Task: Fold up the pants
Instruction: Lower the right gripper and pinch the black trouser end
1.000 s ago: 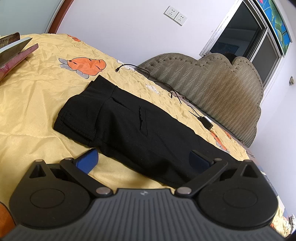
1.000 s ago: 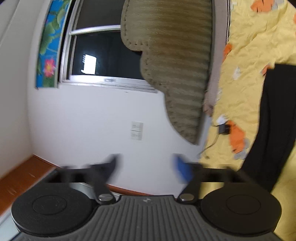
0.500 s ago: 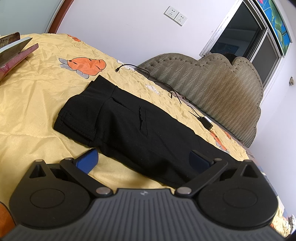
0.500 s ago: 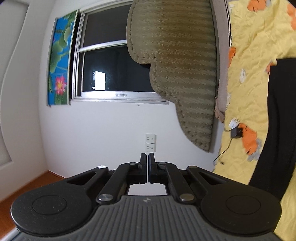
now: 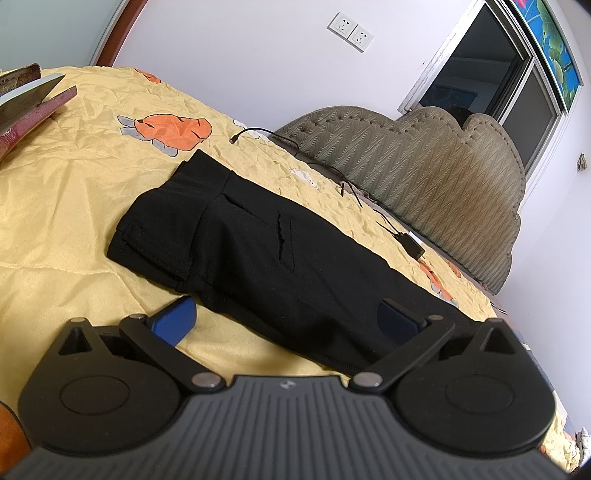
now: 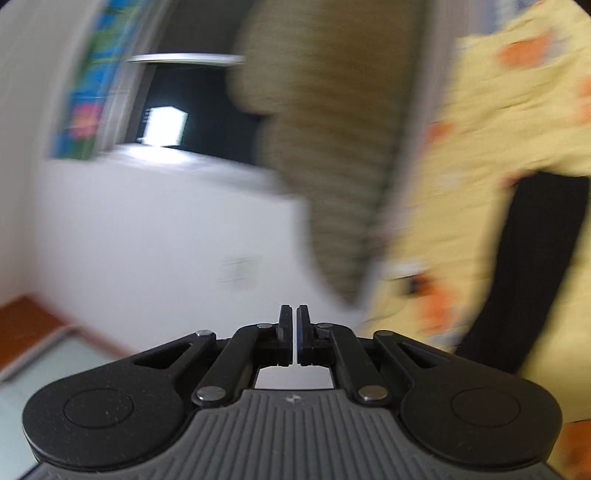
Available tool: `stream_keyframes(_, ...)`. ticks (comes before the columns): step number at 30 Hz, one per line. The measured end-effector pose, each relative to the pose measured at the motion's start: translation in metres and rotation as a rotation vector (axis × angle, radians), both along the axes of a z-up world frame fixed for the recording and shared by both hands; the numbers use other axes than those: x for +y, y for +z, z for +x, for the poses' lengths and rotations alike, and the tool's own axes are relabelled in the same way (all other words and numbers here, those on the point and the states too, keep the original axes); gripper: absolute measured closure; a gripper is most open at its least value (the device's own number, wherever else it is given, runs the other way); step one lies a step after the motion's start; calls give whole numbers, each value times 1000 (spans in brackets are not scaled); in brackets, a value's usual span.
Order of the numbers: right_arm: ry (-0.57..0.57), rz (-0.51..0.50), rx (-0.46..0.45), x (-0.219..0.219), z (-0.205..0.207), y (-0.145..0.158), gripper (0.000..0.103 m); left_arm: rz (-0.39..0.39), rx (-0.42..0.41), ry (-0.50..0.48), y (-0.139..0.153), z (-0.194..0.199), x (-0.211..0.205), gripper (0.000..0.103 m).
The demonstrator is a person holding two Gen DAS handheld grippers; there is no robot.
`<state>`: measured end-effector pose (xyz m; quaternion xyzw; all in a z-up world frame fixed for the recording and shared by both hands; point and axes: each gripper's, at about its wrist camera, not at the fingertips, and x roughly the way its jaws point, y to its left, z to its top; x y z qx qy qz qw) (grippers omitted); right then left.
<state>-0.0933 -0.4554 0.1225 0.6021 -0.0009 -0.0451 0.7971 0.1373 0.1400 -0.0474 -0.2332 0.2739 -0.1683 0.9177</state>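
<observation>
Lying folded into a long flat strip on the yellow bedspread, the black pants sit directly ahead of the left gripper, stretching from beyond its left finger across and past its right finger. The waistband end, with its stitched hem and a pocket slit, lies ahead and to the left; the rest of the strip runs off to the right. The left gripper's jaws stand wide apart and hold nothing: its blue left fingertip shows against the bedspread just beside the near edge of the pants, and its right fingertip shows against the black cloth, though contact cannot be judged.

The right gripper is closed down to a hairline gap with nothing between its fingers, and it points away from the bed toward a white wall. In its heavily blurred view the pants appear only as a dark band far to the right, well apart from its fingertips.

Beyond the pants from the left gripper, a black charger cable trails over the bedspread toward a padded olive headboard. A wall socket sits above, and a dark window is to the upper right. Books rest at the far left.
</observation>
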Motion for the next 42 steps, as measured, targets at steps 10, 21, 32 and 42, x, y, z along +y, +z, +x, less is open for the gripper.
stream_keyframes(10, -101, 128, 356, -85, 32, -130, 98, -2, 0, 1, 0, 0, 2, 0)
stream_keyframes(21, -183, 143, 315, -110, 25, -171, 17, -2, 0, 0, 0, 0, 2, 0)
stream_keyframes(32, -139, 126, 243, -111, 32, -163, 16, -2, 0, 1, 0, 0, 2, 0)
stream_keyframes(42, -195, 128, 251, -126, 38, -172, 16, -3, 0, 1, 0, 0, 2, 0)
